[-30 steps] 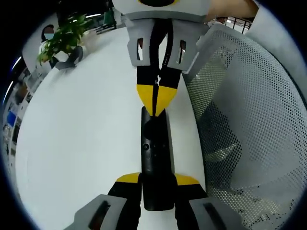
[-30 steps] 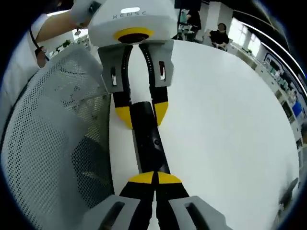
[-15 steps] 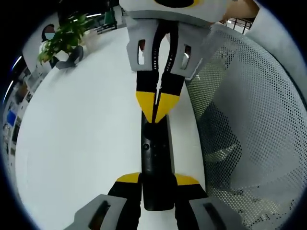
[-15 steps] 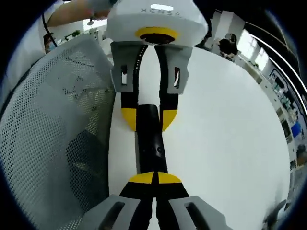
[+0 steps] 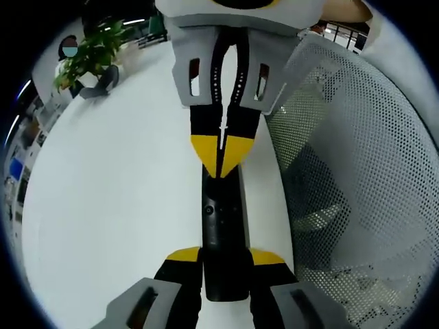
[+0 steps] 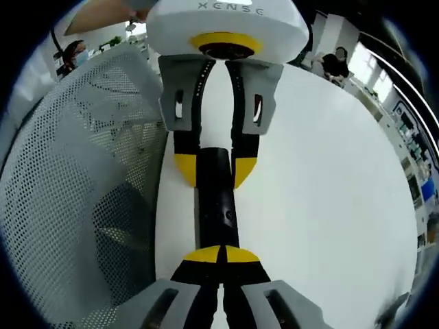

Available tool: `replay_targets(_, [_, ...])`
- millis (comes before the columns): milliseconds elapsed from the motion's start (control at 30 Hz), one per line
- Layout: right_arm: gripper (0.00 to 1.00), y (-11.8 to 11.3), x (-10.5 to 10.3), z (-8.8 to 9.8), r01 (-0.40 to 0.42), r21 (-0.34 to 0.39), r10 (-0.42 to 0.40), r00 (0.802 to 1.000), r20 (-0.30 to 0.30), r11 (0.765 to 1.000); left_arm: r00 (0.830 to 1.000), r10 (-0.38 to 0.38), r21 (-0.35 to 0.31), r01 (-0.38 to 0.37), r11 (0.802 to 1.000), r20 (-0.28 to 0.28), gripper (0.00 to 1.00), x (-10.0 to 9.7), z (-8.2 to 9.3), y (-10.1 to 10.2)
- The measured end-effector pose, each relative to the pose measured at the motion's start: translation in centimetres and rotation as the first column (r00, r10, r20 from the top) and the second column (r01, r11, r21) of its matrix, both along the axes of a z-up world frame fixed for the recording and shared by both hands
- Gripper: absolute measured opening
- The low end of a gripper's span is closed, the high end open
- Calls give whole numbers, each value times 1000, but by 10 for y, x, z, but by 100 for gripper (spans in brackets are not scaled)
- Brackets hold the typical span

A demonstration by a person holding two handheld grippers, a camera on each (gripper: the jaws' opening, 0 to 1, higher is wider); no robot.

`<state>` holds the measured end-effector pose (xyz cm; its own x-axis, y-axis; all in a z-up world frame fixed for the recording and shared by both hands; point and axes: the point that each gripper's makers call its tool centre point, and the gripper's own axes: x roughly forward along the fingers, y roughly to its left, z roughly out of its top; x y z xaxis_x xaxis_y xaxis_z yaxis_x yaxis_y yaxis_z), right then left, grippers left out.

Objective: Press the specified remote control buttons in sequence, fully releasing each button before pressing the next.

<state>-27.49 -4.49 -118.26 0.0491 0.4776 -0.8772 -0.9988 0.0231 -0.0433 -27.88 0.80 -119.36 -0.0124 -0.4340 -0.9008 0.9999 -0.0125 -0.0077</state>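
Now your left gripper (image 5: pixel 225 255) holds the slim black remote (image 5: pixel 223 226) on the white desk (image 5: pixel 116 192), a plant (image 5: pixel 86 58) at ten o'clock, while your right gripper (image 6: pixel 221 255) keeps its jaws together on the remote's far end.

A plain white surface (image 5: pixel 116 192) carries a slim black remote control (image 5: pixel 221 226) lying lengthwise close to its edge, where a grey mesh chair back (image 5: pixel 357 185) stands just beside it, while a leafy potted plant (image 5: pixel 86 58) sits at its far end.
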Motion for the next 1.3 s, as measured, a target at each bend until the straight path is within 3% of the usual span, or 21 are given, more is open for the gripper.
replay_targets(100, [0, 0, 0, 0, 38, 38, -37, 999, -23, 999, 1000, 1, -8, -1, 1000, 1, 24, 0, 0, 0])
replay_targets(267, [0, 0, -1, 1, 56, 94, -56, 998, -6, 994, 1000, 11, -35, -11, 999, -2, 24, 0, 1, 1])
replay_targets(400, [0, 0, 0, 3, 97, 133, -92, 995, -39, 986, 1000, 15, -55, -15, 998, -5, 24, -1, 1, 1])
replay_targets(600, [0, 7, -1, 5, 49, 122, -46, 999, -23, 991, 1000, 16, -87, -16, 996, -6, 24, 0, 1, 2])
replay_targets(700, [0, 13, -6, 5, 14, 111, -9, 999, -44, 994, 1000, 18, -100, -18, 995, -6, 24, 0, 1, 2])
replay_targets(767, [0, 9, -5, -2, -32, 59, 32, 999, -8, 998, 1000, 18, -111, -18, 994, -7, 24, 0, 1, 2])
replay_targets(800, [0, 13, -6, 1, -71, 69, 70, 997, 18, 995, 1000, 18, -116, -19, 993, -7, 24, 0, 1, 2])
replay_targets(1067, [0, 12, -5, -1, -59, -17, 59, 998, -10, 998, 1000, 17, -143, -18, 990, -5, 24, 1, 0, 1])
replay_targets(1300, [0, 11, -2, -1, 54, -12, -55, 993, -100, 998, 1000, 19, -166, -19, 986, -6, 24, 1, 1, 1])
